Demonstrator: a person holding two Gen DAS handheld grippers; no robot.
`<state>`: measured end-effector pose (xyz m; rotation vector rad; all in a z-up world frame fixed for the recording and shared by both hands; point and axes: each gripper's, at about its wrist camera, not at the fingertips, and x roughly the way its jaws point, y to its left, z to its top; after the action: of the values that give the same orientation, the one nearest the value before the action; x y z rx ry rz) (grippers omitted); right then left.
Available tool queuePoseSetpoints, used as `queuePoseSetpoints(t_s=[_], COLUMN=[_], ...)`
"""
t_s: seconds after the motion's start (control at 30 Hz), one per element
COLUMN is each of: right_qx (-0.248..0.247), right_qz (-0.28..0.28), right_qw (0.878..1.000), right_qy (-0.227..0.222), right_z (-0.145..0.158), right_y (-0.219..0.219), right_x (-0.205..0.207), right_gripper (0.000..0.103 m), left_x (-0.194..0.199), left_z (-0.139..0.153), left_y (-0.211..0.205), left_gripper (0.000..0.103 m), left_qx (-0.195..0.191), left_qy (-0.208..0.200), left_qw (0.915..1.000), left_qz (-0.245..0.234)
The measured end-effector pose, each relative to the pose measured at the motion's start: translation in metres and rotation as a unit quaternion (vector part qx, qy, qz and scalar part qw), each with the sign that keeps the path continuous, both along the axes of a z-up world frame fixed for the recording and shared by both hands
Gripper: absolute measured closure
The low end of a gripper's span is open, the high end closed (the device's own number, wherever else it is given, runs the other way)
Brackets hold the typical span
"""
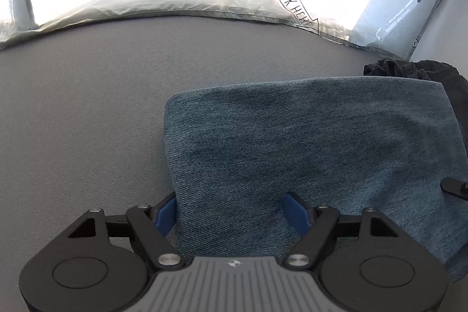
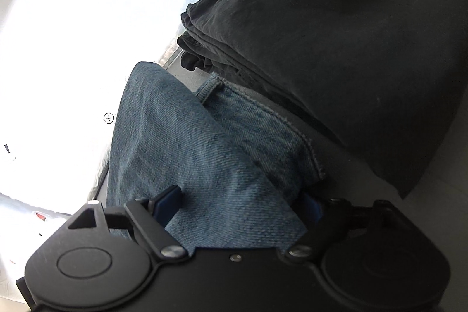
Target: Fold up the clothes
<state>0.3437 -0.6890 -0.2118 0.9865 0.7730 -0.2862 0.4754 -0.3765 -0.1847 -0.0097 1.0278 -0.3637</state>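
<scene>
Folded blue denim jeans lie on the grey table. My left gripper stands wide apart over the jeans' near left edge, its blue pads on either side of a fold of denim and not pinching it. My right gripper is also spread, with a thick fold of the jeans between its fingers. A dark grey garment lies folded beyond and right of the jeans; it also shows in the left wrist view.
A shiny printed plastic sheet runs along the table's far edge, very bright behind. A tip of the other gripper shows at the right edge of the left view.
</scene>
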Motion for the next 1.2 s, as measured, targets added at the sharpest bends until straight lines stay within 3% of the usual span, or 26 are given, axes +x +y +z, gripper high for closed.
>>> queuePoseSetpoints(t_s=[0.03, 0.1, 0.17, 0.2, 0.27, 0.33, 0.5, 0.8, 0.97, 1.03, 1.2], right_qx=[0.002, 0.012, 0.038, 0.058, 0.069, 0.035, -0.009, -0.059, -0.077, -0.081, -0.098], right_qz=[0.002, -0.004, -0.016, -0.025, -0.037, -0.028, -0.01, -0.011, -0.046, -0.075, -0.137], right_qw=[1.0, 1.0, 0.999, 0.998, 0.996, 0.998, 0.996, 0.986, 0.982, 0.979, 0.97], right_qy=[0.002, 0.008, -0.002, -0.016, -0.037, -0.047, -0.089, -0.155, -0.166, -0.17, -0.173], right_z=[-0.001, -0.004, -0.006, -0.006, 0.0, 0.019, 0.064, 0.146, 0.181, 0.2, 0.224], right_y=[0.003, 0.004, 0.001, -0.001, 0.0, 0.011, 0.046, 0.102, 0.125, 0.122, 0.099], right_x=[0.002, 0.003, -0.003, -0.008, -0.016, -0.024, -0.036, -0.101, -0.142, -0.178, -0.218], right_gripper=[0.021, 0.03, 0.046, 0.061, 0.07, 0.073, 0.074, 0.074, 0.074, 0.074, 0.074], left_x=[-0.002, -0.005, -0.006, -0.007, -0.014, -0.027, -0.068, -0.13, -0.146, -0.147, -0.148], left_z=[0.001, 0.003, 0.006, 0.009, 0.019, 0.037, 0.086, 0.146, 0.173, 0.181, 0.194], left_y=[-0.001, 0.001, 0.007, 0.011, 0.012, 0.007, 0.003, 0.05, 0.061, 0.053, 0.015], left_gripper=[0.038, 0.062, 0.082, 0.083, 0.085, 0.087, 0.088, 0.089, 0.089, 0.089, 0.089], left_qx=[0.001, -0.002, -0.015, -0.029, -0.038, -0.039, -0.055, -0.117, -0.165, -0.188, -0.246], left_qy=[-0.004, -0.009, -0.008, -0.006, -0.019, -0.052, -0.119, -0.178, -0.199, -0.203, -0.192], left_qw=[1.0, 0.9999, 0.9994, 0.9987, 0.9982, 0.9976, 0.9909, 0.9752, 0.9595, 0.9508, 0.9295], left_qz=[0.0, 0.011, 0.031, 0.04, 0.042, 0.024, -0.033, -0.06, -0.111, -0.139, -0.197])
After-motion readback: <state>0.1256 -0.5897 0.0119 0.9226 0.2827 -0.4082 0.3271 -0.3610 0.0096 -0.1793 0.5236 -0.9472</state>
